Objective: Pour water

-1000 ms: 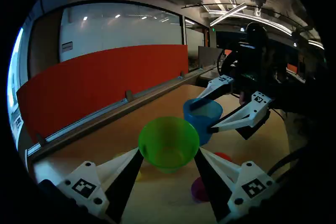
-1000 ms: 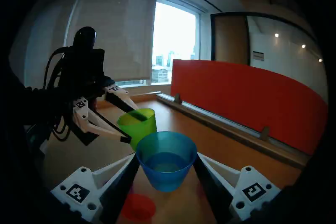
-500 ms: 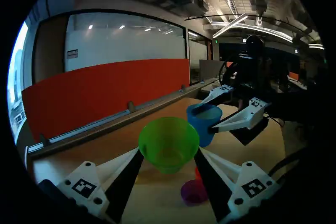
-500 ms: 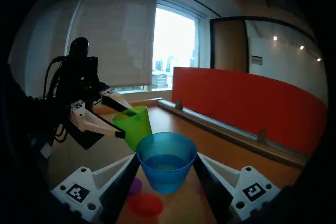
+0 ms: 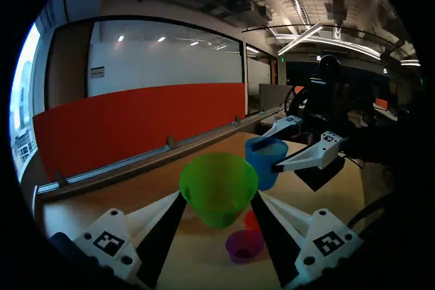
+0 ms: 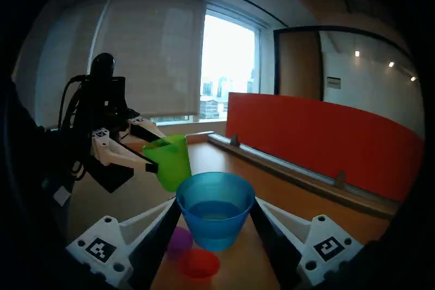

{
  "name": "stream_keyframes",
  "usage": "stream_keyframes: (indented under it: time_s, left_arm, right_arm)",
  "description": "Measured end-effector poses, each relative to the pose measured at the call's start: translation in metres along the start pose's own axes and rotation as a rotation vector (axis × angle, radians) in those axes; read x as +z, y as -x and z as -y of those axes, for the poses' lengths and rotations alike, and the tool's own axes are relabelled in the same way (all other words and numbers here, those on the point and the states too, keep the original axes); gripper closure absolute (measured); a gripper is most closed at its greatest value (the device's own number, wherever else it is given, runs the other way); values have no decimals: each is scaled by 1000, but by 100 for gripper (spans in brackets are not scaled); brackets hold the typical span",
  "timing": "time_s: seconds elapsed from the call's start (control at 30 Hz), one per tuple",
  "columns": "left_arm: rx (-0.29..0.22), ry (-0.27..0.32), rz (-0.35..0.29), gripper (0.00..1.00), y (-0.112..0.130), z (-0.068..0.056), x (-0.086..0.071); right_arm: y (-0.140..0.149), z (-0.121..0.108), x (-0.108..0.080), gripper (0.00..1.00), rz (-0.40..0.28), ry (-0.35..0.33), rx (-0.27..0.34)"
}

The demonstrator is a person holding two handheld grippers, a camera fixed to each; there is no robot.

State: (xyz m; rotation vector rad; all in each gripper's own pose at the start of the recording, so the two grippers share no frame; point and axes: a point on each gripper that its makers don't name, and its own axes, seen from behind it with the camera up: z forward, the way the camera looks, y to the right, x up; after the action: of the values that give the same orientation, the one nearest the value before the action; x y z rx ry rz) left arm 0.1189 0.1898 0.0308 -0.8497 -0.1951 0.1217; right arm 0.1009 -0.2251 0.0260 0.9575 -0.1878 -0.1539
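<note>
Starting big: a wooden counter [image 5: 125, 197] across the lower half of both views, with a long red partition [image 5: 136, 121] along its far edge, left of centre in the left gripper view. Up top centre in the right gripper view, a bright window [image 6: 228, 72], with pale blinds [image 6: 147, 56] drawn to its left.

On to the left gripper [image 5: 217, 196], bottom centre of its own view: jaws closed in to cup width and pressing on either side of the green cup [image 5: 218, 178], held clear above the counter, mouth up. Hard to tell whether anything sits inside. Seen again left of centre in the right gripper view, tipped a little.

Over to the right gripper [image 6: 215, 204], bottom centre of its own view: jaws likewise clamped on both sides of the blue cup [image 6: 216, 235], upright, with water [image 6: 216, 216] low inside. In the left gripper view, found just right of centre, close behind the green cup's rim; touching or not, impossible to say.

Down to the small stuff: a purple cup [image 5: 244, 245] and a red cup [image 5: 251, 219] standing on the counter beneath the two held cups, close together, near the bottom centre of each view.
</note>
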Motion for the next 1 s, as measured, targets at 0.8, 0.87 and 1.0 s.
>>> stream_keyframes:
  time_s: [0.8,0.87,1.0]
  left_arm:
    - [-31,6,-121,16,-8,-26,-17]
    - [-35,9,-131,16,-8,-28,-17]
    - [-48,14,-140,16,-6,-30,-17]
  right_arm:
    - [-5,15,-14,10,-21,-5,-8]
    - [-5,16,-14,10,-20,-6,-9]
    - [-5,15,-14,10,-20,-5,-11]
